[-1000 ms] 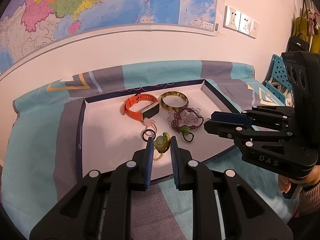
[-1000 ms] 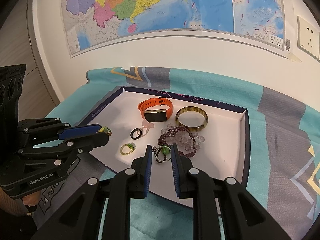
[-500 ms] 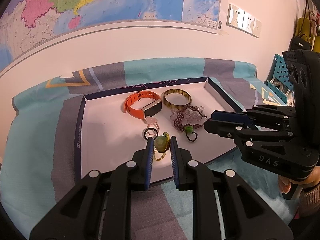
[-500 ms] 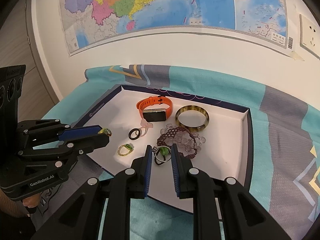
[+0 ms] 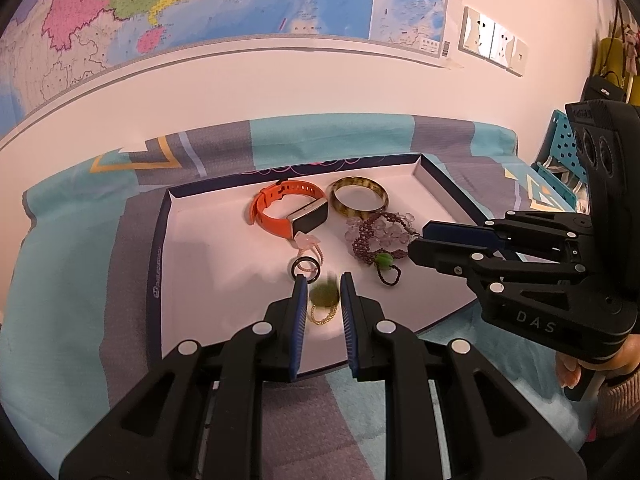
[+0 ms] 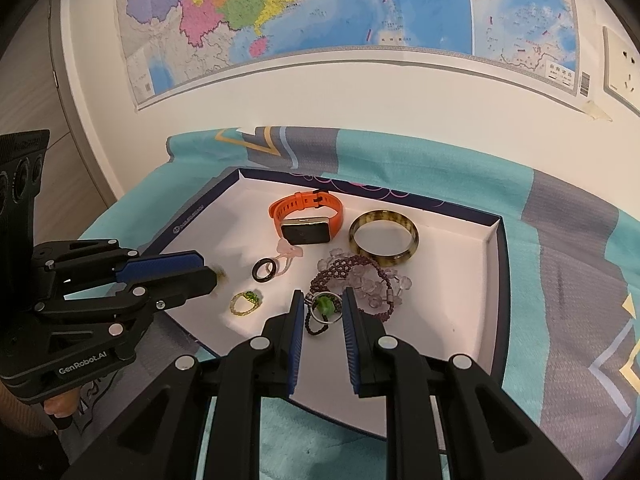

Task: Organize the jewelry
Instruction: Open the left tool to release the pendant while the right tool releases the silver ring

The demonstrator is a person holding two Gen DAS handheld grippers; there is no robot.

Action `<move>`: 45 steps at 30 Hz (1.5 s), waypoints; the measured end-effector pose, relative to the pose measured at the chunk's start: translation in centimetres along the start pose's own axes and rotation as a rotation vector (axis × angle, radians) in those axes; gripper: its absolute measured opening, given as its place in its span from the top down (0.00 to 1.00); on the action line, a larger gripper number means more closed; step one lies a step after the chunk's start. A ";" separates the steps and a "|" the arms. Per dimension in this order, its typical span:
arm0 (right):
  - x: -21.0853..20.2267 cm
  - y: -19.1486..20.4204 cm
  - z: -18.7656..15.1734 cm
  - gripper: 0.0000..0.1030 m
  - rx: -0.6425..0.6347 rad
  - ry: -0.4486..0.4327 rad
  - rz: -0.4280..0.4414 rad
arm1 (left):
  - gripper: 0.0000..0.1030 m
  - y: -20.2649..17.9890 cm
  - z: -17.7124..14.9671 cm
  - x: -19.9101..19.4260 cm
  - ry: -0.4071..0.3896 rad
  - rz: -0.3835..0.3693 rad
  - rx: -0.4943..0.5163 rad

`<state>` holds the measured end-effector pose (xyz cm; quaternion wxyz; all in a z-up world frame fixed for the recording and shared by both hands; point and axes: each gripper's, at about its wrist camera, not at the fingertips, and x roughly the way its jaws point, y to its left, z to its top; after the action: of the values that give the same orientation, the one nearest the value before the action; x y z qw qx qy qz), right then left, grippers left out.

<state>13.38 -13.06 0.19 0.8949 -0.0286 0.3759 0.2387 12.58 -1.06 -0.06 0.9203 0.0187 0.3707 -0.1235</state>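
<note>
1. While the left gripper (image 5: pixel 323 280) pinches a blurred green bead piece (image 5: pixel 325 297) in narrow jaws above the tray (image 5: pixel 159 248), a placement seems in hand.
2. The right gripper (image 6: pixel 322 300) hovers narrow, apparently empty, over the green-bead ring (image 6: pixel 325 306).
3. The next move likely calls for lowering the piece clear of the gold ring (image 5: pixel 320 315).

- The tray (image 6: pixel 494 264) sits on the cloth (image 6: pixel 560 248), which lies under a wall map (image 6: pixel 320 4).
- In the tray, at the back, the watch (image 6: pixel 306 220) lies left of the bangle (image 6: pixel 384 237).
- The bead bracelet (image 6: pixel 356 280) lies in front of the bangle.
- The dark ring (image 6: pixel 264 270) is in front of the watch, and a small ring (image 6: pixel 245 303), maybe with a stone, is nearer still.
</note>
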 end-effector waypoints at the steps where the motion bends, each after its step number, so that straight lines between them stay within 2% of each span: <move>1: 0.0 0.0 0.0 0.83 0.001 0.001 0.001 | 0.83 0.0 0.0 0.0 0.000 0.000 0.000; 35: 3.3 -0.4 0.5 0.82 0.020 0.089 0.003 | 0.82 0.3 -0.1 1.6 0.032 0.005 -0.015; 41: 3.4 -0.4 0.5 0.80 0.024 0.093 0.004 | 0.67 0.4 -0.3 1.5 0.028 0.014 -0.021; 45: 2.9 -0.5 0.4 0.69 0.027 0.079 0.001 | 0.56 0.7 -0.6 1.1 0.024 0.018 -0.036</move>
<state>15.62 -12.21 -1.60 0.8796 -0.0259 0.4141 0.2328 13.12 -0.52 -1.31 0.9170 0.0069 0.3839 -0.1080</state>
